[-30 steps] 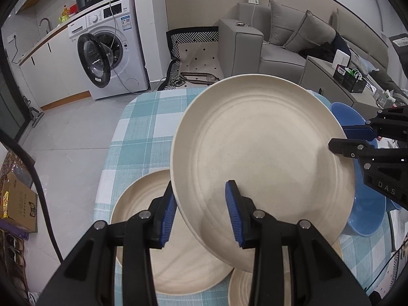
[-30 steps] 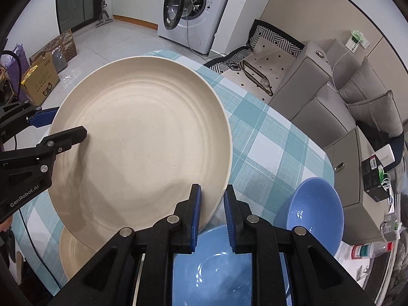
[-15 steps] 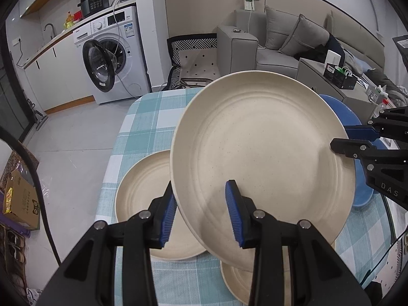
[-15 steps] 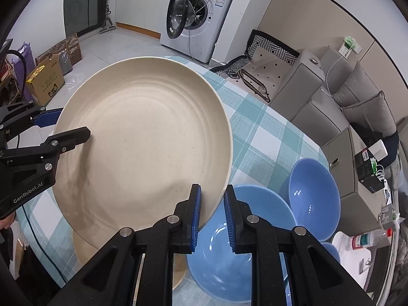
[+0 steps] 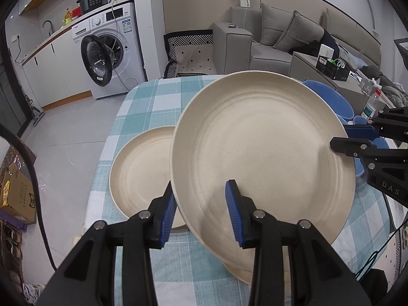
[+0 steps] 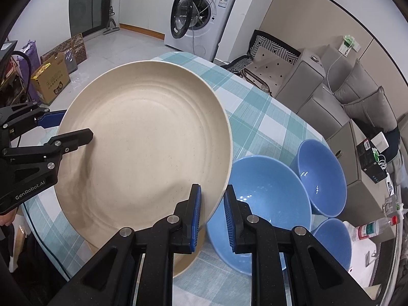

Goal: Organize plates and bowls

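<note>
Plates first: in the left wrist view a large cream plate fills the centre of the frame, lifted and tilted above the table, which wears a teal and white checked cloth. The left gripper at the bottom has its blue-padded jaws clamped on the plate's near rim, one pad under, one on the inner face. At the right edge the right gripper pinches the opposite rim. A second cream plate lies flat on the cloth at centre left, partly hidden behind the raised one, and the edge of a third cream plate peeks out beneath it. A blue bowl shows behind the plate's upper right rim. In the upper left stands a washing machine with its door open; a grey sofa runs across the upper right.

From the right wrist view the same plate occupies the centre left, its lower right rim gripped between the right gripper's jaws, which are nearly together on it. The left gripper holds the rim at the left edge. Three blue bowls sit on the cloth at lower right: a large one just beside the plate, another behind it, a small one lower. A plastic bottle lies at the far right, and a cardboard box sits on the floor at upper left
</note>
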